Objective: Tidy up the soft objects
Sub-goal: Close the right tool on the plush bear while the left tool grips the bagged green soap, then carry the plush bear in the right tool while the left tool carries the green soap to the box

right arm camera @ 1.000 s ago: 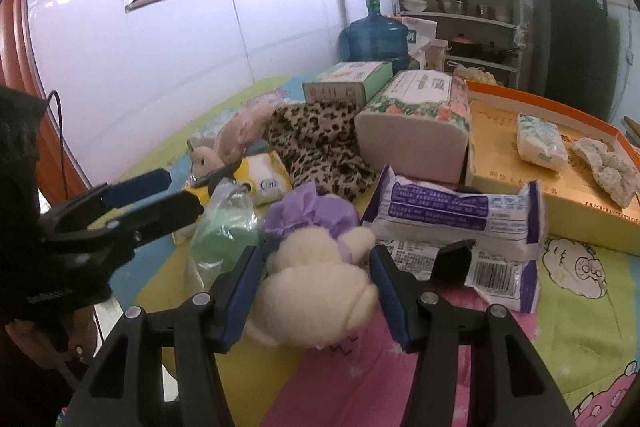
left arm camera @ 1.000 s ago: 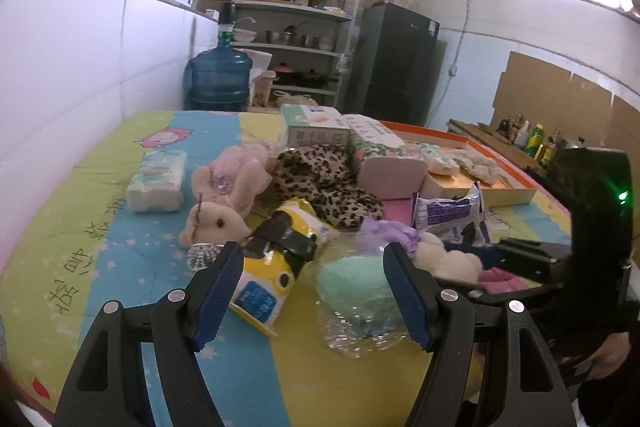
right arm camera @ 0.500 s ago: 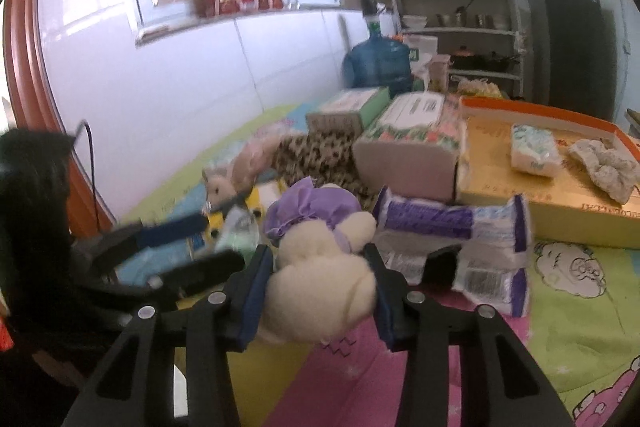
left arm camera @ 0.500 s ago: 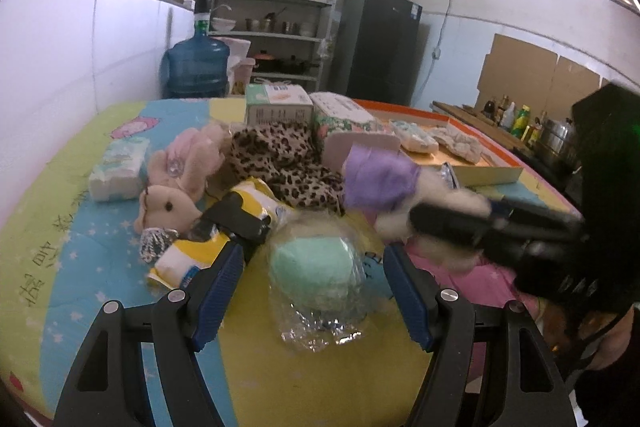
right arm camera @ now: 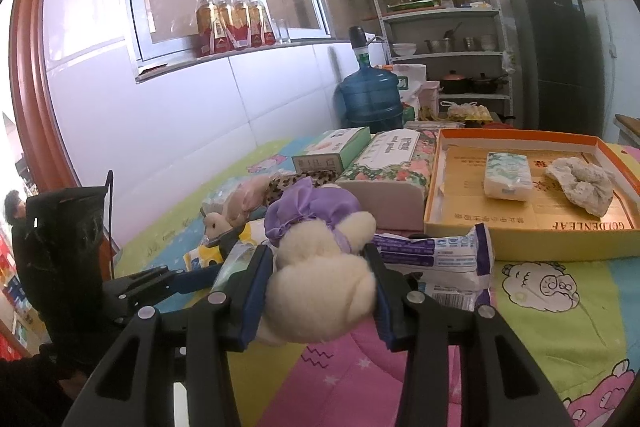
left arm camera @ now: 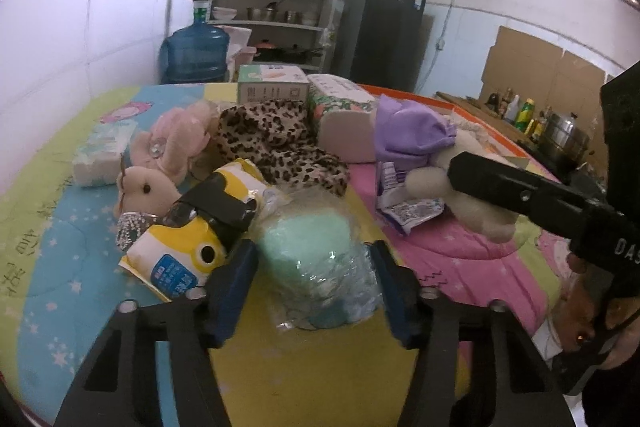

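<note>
Cream plush bear in a purple bonnet [right arm camera: 320,267] compresses lightly; our right gripper [right arm camera: 318,291] pinches its body. Our left gripper [left arm camera: 312,267], jaws just closing, squeezes the crinkly, slippery-looking bagged mint-green sponge [left arm camera: 308,243]; we grip mid-body.

plush toys: 2 [left arm camera: 160,163] [right arm camera: 320,267] | tissue packs: 5 [left arm camera: 102,157] [right arm camera: 507,175] | boxes: 2 [right arm camera: 332,147] | bottles on sill: 4 [right arm camera: 232,23] | water jugs: 1 [right arm camera: 372,99]

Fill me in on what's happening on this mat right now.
A person is sorting soft things with two handheld grippers. The right gripper is clamped on a cream plush toy with a purple bonnet, held up off the mat. The left gripper has just been closing around a mint sponge in a clear plastic bag. The orange-rimmed box already holds a tissue pack.
</note>
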The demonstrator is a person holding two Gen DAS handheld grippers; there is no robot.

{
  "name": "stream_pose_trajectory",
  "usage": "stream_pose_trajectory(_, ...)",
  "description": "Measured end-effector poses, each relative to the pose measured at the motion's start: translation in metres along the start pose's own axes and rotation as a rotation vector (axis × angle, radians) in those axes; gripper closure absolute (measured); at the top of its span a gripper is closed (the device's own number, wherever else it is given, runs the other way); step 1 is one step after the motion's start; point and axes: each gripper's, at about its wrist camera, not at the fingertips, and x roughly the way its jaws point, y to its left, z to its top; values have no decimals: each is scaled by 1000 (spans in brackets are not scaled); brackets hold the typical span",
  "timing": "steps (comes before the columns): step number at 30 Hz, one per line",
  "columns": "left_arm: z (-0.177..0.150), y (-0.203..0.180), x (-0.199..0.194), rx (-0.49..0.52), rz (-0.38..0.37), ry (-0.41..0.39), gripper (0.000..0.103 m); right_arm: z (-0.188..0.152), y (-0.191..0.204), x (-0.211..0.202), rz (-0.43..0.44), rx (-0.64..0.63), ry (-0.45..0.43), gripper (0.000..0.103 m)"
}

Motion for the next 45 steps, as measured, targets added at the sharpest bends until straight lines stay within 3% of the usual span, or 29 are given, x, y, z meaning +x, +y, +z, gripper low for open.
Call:
stream_pose_trajectory(7,0,1,0,-8,5,-5,54,-2,-1,-1,4,5,-3,57)
stream_pose_trajectory(23,10,-10,-20,20,-3,-63,56,5,-4,-19,3,5,-54,57)
stream_pose_trajectory(45,63,-47,-14,81,-56,-116,56,19,-39,-40,-55,42,-114,57)
